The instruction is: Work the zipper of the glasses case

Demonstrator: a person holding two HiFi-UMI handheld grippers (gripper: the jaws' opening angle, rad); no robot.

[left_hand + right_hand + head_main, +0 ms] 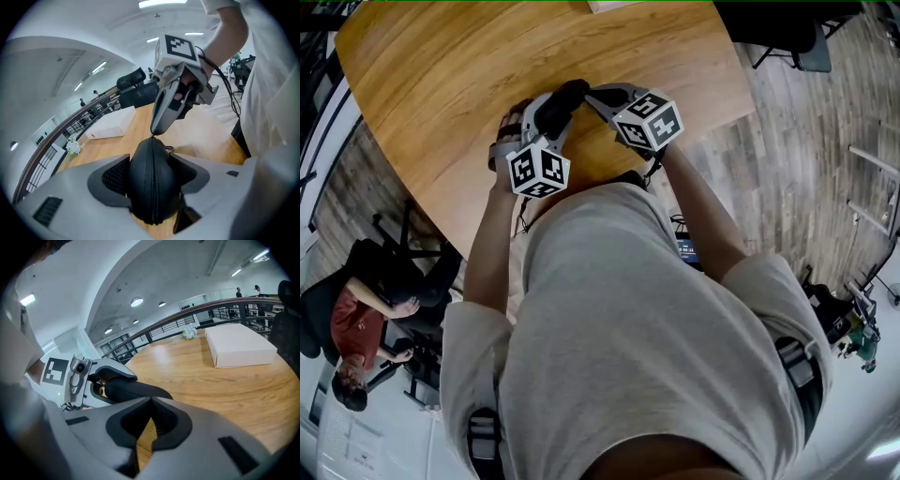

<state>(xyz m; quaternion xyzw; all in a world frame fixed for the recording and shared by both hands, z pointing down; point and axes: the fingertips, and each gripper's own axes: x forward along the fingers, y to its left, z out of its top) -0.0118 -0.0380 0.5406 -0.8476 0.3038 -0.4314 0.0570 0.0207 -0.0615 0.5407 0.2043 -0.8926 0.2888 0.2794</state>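
Left gripper (152, 174): jaws clamped on the glasses case (149, 159), one pad against each flank. The case sits between them, over the near part of the table (441, 75).
Zipper (155, 187): visible in the left gripper view only. It runs down the middle of the case, faces the camera, and its teeth are meshed along the whole visible length.
Right gripper (151, 400): jaws pressed together, tip to tip. Its own view shows no gap at the tips, table wood through the opening behind them, and the dark case just beyond.
Contact point: the left gripper view shows the right gripper's tips touching the far end of the case, at the top of the zipper line. No view shows whether a pull tab is nipped between the tips.
Marker cubes (539, 171): the head view shows both, side by side near the table's near edge, with the case as a dark shape between the grippers. This view gives no zipper detail.
White box (239, 350): lies flat on the far part of the table, well apart from the case. Both gripper views show it.
Seated person (356, 328): in the head view only, on the left, beside the table.
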